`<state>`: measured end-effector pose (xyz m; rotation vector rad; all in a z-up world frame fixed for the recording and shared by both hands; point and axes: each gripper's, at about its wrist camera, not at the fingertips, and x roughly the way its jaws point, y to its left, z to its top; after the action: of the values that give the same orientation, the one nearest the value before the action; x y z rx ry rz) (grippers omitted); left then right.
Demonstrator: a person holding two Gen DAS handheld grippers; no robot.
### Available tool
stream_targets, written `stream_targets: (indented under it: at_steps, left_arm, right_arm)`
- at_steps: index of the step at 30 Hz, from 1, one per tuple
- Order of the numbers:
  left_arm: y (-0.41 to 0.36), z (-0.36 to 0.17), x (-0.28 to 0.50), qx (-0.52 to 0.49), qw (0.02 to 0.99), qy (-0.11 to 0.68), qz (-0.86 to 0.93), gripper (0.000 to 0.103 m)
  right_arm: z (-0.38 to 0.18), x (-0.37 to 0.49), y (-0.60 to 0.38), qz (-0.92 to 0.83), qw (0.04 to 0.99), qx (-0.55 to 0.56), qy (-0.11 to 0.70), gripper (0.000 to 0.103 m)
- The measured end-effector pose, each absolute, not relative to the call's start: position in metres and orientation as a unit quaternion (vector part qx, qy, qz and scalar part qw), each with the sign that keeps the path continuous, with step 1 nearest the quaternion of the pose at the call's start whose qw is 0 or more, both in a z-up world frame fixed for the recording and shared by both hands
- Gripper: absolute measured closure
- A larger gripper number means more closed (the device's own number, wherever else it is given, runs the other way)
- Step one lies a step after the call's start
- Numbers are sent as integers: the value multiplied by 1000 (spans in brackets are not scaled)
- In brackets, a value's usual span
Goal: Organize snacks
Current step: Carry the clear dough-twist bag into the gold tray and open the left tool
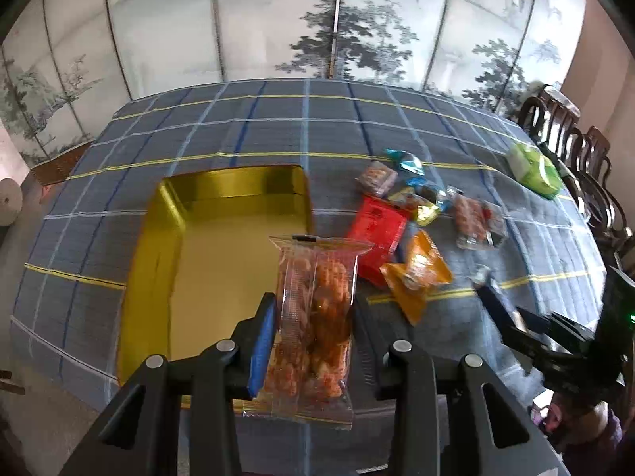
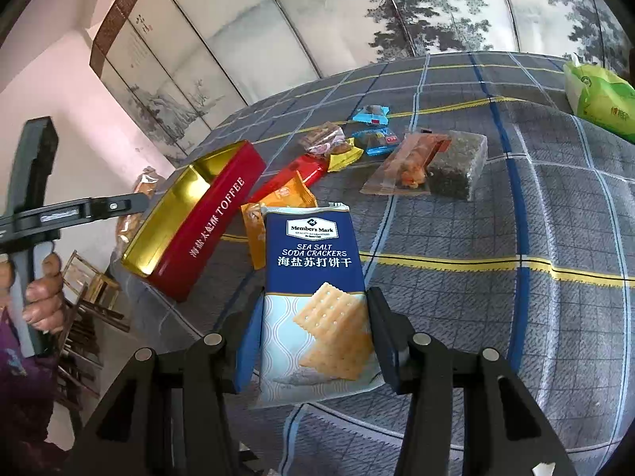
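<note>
Left gripper (image 1: pixel 313 317) fingers around peanut packet (image 1: pixel 315 329), right gripper (image 2: pixel 315 317) fingers around cracker pack (image 2: pixel 317 301)

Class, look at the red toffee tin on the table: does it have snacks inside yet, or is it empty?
Empty as far as shown. The left wrist view shows the toffee tin open, its gold floor bare; its near corner is hidden behind the tongs.

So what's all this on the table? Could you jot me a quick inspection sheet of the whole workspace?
Surface: table under a blue plaid cloth.
Job's things: open toffee tin, gold inside; loose snack packets heaped beside it.
Clutter: green tissue pack at the far edge.
Grippers: left gripper shut on a clear snack bag near the tin; right gripper shut on a soda cracker pack.
Cables: nothing seen.
Surroundings: painted folding screen, dark wooden chairs.
</note>
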<state>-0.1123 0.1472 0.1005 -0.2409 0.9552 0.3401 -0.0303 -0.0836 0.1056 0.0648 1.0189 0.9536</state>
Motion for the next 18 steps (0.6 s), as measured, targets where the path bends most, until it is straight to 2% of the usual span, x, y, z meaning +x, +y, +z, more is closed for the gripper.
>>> stream_targets:
  at_steps: [18]
  left_arm:
    - [251,64,-58,-66,832,494,244,65]
  right_arm:
    - [124,-28,-77,452,767,47,452,56]
